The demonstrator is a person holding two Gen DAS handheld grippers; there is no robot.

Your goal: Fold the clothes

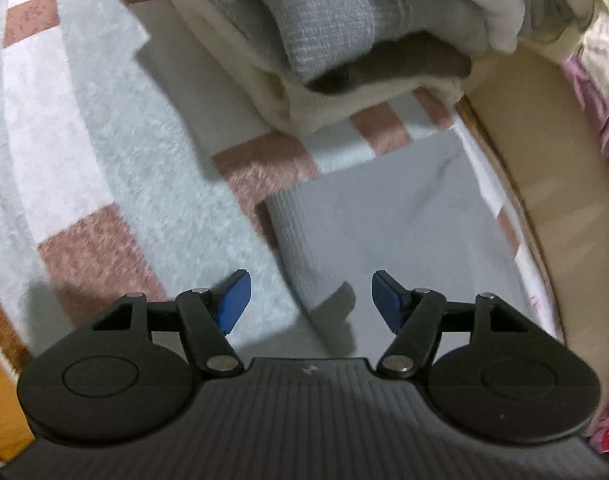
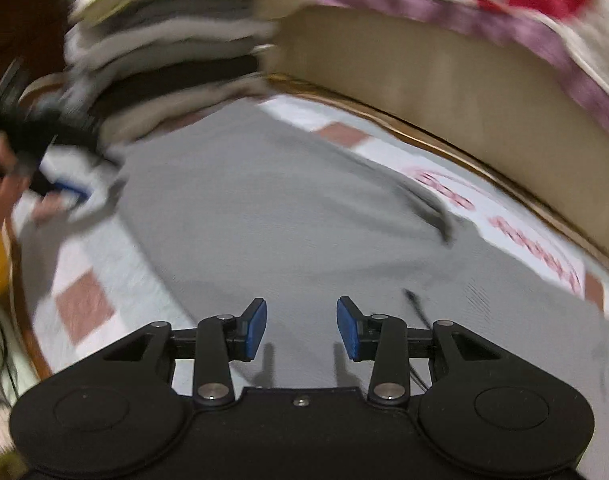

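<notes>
Both grippers, left (image 1: 310, 300) and right (image 2: 301, 330), hang empty, jaws apart, over grey garment (image 2: 288, 208) lying flat on checked rug (image 1: 84, 152); folded pile (image 1: 324, 32) behind.

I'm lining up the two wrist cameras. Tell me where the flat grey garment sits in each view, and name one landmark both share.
Left wrist: grey garment lies right of centre, its corner reaching down between the open jaws.
Right wrist: grey garment fills the centre, ahead of the open jaws.
Shared landmark: the stack of folded clothes, top centre on the left wrist, upper left on the right.
</notes>
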